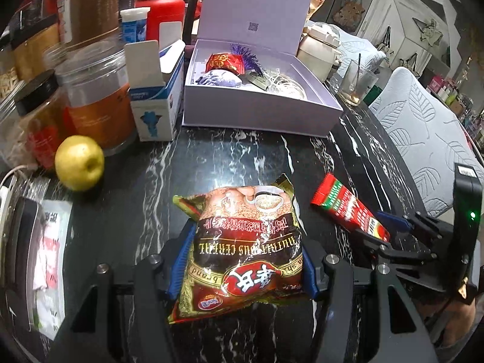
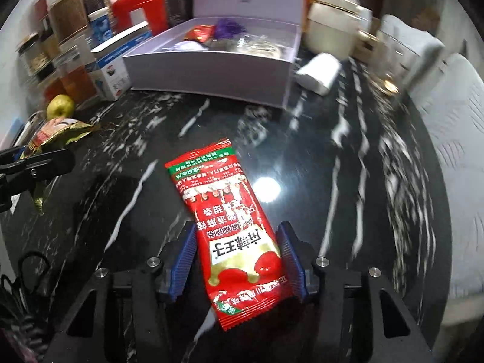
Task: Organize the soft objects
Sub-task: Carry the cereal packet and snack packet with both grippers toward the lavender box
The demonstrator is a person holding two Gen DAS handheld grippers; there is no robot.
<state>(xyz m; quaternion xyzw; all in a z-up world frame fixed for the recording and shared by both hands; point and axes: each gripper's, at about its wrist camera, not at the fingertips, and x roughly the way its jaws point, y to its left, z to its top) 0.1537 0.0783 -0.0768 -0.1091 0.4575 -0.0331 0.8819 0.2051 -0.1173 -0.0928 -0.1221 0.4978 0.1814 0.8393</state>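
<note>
My left gripper [image 1: 246, 260] is shut on a brown and gold cereal bag [image 1: 242, 242], blue pads pressing both its sides above the black marble table. My right gripper [image 2: 239, 257] is shut on a red snack packet [image 2: 230, 227], held between its blue pads; the packet also shows in the left wrist view [image 1: 348, 208], with the right gripper [image 1: 390, 230] behind it. The cereal bag's gold corner shows at the left in the right wrist view [image 2: 60, 133]. An open lilac box [image 1: 305, 112] stands behind, holding a red pouch [image 1: 225, 62], a purple tassel and a lilac pouch.
Jars [image 1: 96, 96], a blue and white carton [image 1: 157, 103] and a yellow-green apple [image 1: 80, 163] stand on the left. A cream pot [image 1: 320, 48] and a glass [image 1: 357, 81] stand right of the box. A white roll [image 2: 317, 72] lies beside the box. A patterned chair [image 1: 429, 139] is on the right.
</note>
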